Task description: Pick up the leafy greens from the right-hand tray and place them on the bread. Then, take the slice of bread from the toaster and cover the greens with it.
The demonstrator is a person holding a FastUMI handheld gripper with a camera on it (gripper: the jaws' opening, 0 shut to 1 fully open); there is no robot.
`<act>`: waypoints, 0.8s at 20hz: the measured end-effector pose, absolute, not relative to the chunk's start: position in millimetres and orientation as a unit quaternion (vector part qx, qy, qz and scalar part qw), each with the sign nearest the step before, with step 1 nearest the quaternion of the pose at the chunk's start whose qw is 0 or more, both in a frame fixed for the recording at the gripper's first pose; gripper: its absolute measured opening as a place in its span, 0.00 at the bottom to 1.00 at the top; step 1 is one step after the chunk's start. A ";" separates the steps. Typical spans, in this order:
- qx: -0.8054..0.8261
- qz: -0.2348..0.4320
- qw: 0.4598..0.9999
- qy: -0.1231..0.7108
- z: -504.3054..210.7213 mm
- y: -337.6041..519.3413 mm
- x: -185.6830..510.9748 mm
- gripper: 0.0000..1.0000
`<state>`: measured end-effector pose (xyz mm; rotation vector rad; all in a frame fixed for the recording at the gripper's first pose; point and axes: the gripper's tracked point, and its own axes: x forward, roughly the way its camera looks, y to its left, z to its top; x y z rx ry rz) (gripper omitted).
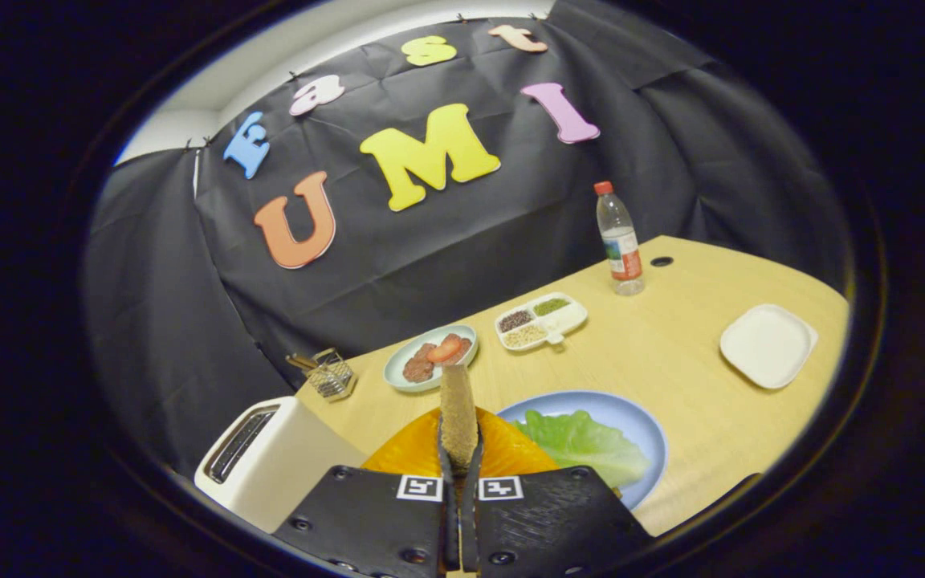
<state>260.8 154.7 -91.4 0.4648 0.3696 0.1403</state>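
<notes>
Toaster (268, 459) sat at the left, its slots empty as far as I could see. My gripper (460, 449) was clamped on the bread slice (458, 413), held upright on edge between the fingers, above the orange plate (406, 457). Just right of that, the greens (583, 441) lay on the blue plate (631, 413), with no bread visible under them. Beyond stood a plate of meat (430, 355), a divided tray (541, 319) and a bottle (619, 239); a white dish (768, 343) lay well apart on the desk (671, 353). I judged the slice needed carrying right, turning flat and lowering squarely over the leaf before the fingers parted.
</notes>
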 end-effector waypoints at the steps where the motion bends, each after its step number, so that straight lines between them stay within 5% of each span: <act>1: 0.229 0.067 0.954 0.183 -96.0 151.0 261.9 0.02; 4: 0.229 0.061 0.952 0.195 -109.7 141.4 264.7 0.03; 16: 0.157 0.014 0.971 0.182 -117.9 75.0 255.6 0.57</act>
